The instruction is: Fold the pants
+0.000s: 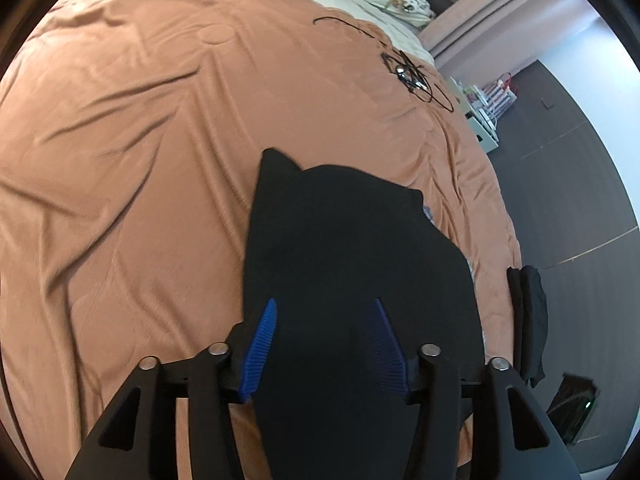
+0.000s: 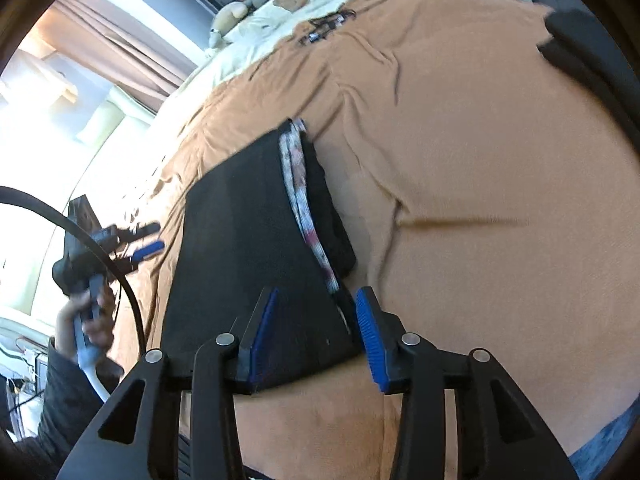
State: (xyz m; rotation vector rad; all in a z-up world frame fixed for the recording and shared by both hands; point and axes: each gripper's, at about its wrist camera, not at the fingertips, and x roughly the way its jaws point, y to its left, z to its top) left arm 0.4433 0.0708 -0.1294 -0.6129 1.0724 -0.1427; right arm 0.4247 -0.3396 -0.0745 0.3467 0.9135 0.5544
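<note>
Both grippers' fingers apart: right gripper (image 2: 316, 336) straddles folded pants (image 2: 248, 248); left gripper (image 1: 324, 344) at nine o'clock. Any snag could unfold them.

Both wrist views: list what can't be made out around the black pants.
- Left wrist view: the black pants are uniformly dark, so fold lines don't show; their near end is hidden behind the left gripper.
- Right wrist view: the left gripper is motion-blurred.
- Tangled cables on the bedspread are too small to identify.

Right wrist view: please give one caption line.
Open right gripper above folded black pants on an orange bedspread.
</note>
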